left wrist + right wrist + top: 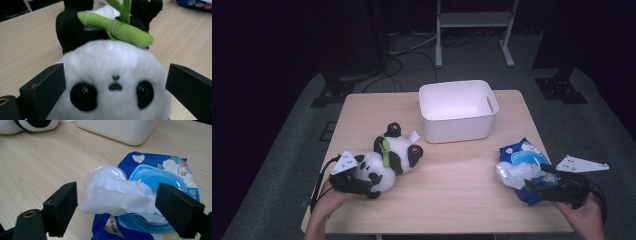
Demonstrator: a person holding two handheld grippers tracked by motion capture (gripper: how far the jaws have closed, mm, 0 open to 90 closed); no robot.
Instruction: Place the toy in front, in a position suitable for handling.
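Left gripper [357, 184] at the near left of the bench [452, 195], jaws spread wide on either side of the panda's [112, 82] head, seemingly not quite pressing the plush. Right gripper [548, 188] at the near right, jaws open, flanking a white wipe [120, 197] pulled out of the blue pack [160, 195]. White bin [458, 111] standing farther back, at bench centre.
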